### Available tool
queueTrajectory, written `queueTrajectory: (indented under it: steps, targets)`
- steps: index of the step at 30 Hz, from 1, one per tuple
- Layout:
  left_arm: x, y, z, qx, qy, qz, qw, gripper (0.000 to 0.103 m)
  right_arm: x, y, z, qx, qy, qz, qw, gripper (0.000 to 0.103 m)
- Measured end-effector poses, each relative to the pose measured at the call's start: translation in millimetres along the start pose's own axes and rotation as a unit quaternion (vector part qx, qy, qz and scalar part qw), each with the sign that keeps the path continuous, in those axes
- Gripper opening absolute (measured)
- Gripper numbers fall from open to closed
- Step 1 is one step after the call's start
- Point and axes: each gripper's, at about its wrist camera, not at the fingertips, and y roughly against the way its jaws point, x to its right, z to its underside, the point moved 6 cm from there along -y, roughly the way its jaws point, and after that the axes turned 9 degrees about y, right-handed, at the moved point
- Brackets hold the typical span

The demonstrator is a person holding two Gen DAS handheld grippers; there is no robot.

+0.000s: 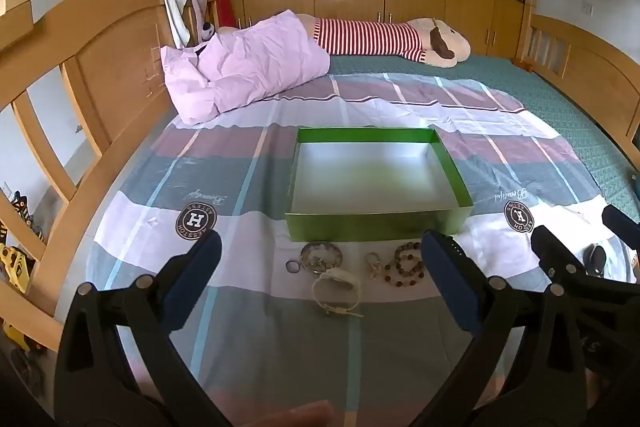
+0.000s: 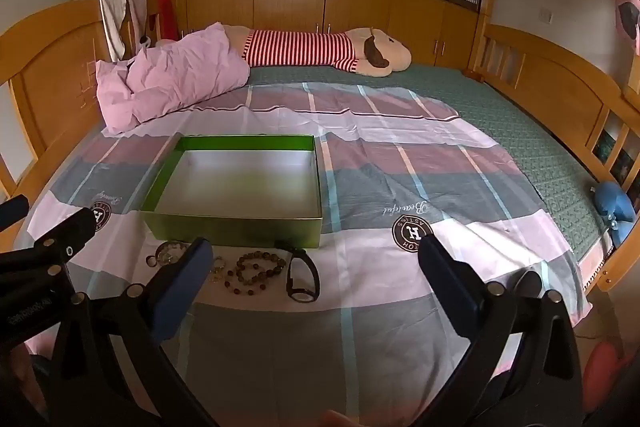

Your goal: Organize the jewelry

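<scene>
Hovering over the bed, both tools were released, jaws wide, nothing between them: left tool [image 1: 320, 267], right tool [image 2: 316, 267], each angled downward. The jewelry lay in a row just in front of the empty green cardboard box [image 1: 378, 223], probably staged for loading: brown beaded bracelet [image 1: 405, 263], white wristwatch [image 1: 337, 291], black wristwatch [image 2: 303, 277].

The box [image 1: 376, 227] stands open-topped on the bed [image 1: 560, 115], nothing over it. Its near wall rises just behind the jewelry row: ring [image 1: 292, 266], bracelet [image 1: 405, 264], white watch [image 1: 336, 291], black watch [image 2: 302, 277]. Bare sheet [image 2: 400, 327] lies nearer. The pillow [image 1: 244, 67] sits well behind.
</scene>
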Motion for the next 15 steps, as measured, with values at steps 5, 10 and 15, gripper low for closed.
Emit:
queueTrajectory:
  steps: [5,10,15]
  targets:
    - [-0.3,-1.1,0.8,-0.002,0.002,0.003,1.0,0.099,-1.5,0.5,-0.3,-0.005,0.007,0.004,1.0,0.1]
    - [-0.5,0.5,-0.6,0.0,0.0,0.002,1.0,0.099,-0.9,0.4,-0.5,-0.005,0.005,0.002,1.0,0.1]
    - [-1.1,1.2,0.1,-0.001,0.0,-0.001,1.0,0.099,-1.4,-0.7,1.5,-0.006,0.005,0.001,1.0,0.1]
